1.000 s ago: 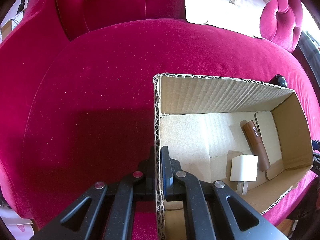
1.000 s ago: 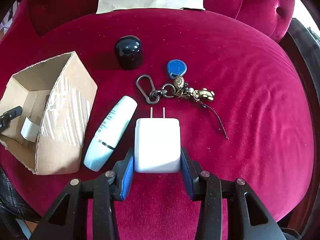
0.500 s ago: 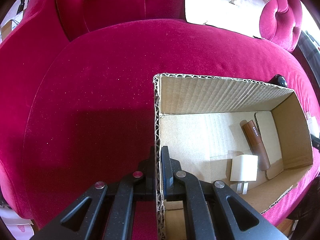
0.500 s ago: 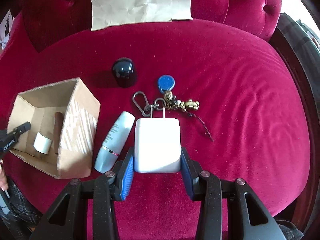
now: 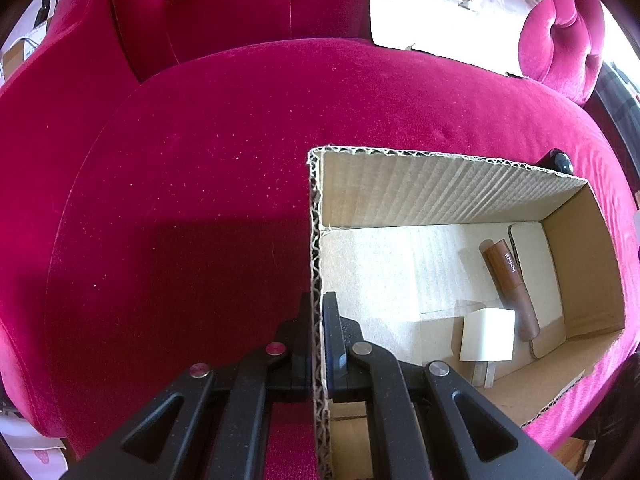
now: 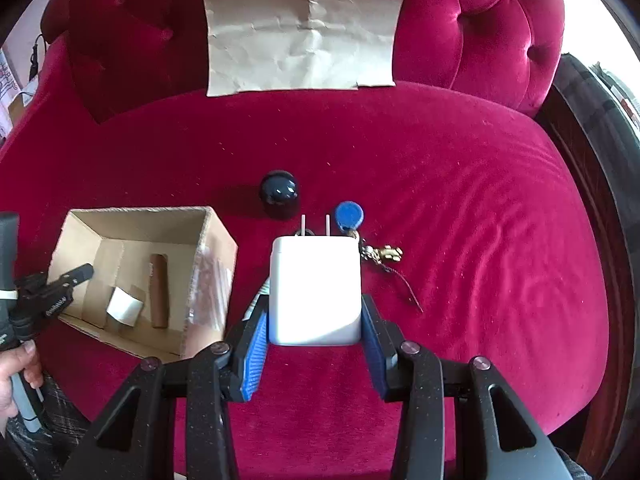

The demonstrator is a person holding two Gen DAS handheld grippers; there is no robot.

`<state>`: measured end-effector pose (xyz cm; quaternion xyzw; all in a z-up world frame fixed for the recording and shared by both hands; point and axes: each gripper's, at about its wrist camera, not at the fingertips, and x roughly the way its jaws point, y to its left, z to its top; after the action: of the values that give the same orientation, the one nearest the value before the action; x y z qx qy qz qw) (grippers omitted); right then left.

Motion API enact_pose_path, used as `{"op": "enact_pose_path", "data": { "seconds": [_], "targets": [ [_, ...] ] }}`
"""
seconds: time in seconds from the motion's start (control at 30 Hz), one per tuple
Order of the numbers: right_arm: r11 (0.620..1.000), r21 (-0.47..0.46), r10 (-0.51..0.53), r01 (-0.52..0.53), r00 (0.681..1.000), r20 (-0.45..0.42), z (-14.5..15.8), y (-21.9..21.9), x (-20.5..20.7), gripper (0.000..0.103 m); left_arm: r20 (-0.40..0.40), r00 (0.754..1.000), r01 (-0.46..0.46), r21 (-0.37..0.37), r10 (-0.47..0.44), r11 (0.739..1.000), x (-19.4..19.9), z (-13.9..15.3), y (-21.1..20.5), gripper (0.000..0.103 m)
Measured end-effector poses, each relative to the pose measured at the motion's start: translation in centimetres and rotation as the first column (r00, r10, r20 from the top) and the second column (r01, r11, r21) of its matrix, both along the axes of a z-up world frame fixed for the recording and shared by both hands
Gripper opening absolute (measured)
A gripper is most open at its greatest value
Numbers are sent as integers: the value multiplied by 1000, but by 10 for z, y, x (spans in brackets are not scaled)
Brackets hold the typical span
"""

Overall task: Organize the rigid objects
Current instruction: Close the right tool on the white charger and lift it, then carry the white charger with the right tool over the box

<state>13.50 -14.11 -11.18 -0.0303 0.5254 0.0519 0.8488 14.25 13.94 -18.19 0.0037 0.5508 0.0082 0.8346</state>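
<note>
1. The left hand-held gripper (image 5: 317, 320) is clenching the near wall of the cardboard box (image 5: 440, 192), 1 finger inside and 1 outside. My guess is that this is pinning the light box to the soft red sofa seat (image 5: 200, 160) so it cannot slide or tip while things go in.

2. The right hand-held gripper (image 6: 316, 328) is grasping a white plug adapter (image 6: 316, 292) across its flat sides, blue pads (image 6: 254, 352) pressing on both. The 2 prongs are pointing away from the camera. It seems to be hanging clear of the seat, just right of the box.

3. Holding the adapter by its broad faces is probably giving a square, slip-free grip, and it is leaving the body free to drop out once the pads part.

4. Inside the box, a smaller white adapter (image 5: 486, 334) is lying just beside a brown tube (image 5: 512, 288), both against the far end. That is leaving the floor nearer the pinched wall free, likely where the held adapter belongs.

5. Waiting on the seat are a dark round object (image 6: 279, 194), a blue tag (image 6: 349, 216) and a brass keyring bunch (image 6: 384, 254). A pale tube is peeking out behind the left blue pad, mostly hidden.

6. A sheet of brown paper (image 6: 300, 28) is leaning against the sofa back, well apart from the sorting.

7. The next move is calling for a carry leftward over the box rim.
</note>
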Motion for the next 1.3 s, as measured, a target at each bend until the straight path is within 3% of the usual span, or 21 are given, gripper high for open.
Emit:
{"op": "enact_pose_path", "data": {
  "seconds": [0.53, 1.3],
  "targets": [
    [996, 7, 90, -90, 996, 18, 13, 43, 0, 45, 1, 1000, -3, -7, 3, 1000, -1, -1, 4, 4],
    [975, 23, 220, -219, 974, -49, -5, 116, 2, 45, 0, 1000, -5, -11, 5, 1000, -2, -1, 4, 4]
  ]
}}
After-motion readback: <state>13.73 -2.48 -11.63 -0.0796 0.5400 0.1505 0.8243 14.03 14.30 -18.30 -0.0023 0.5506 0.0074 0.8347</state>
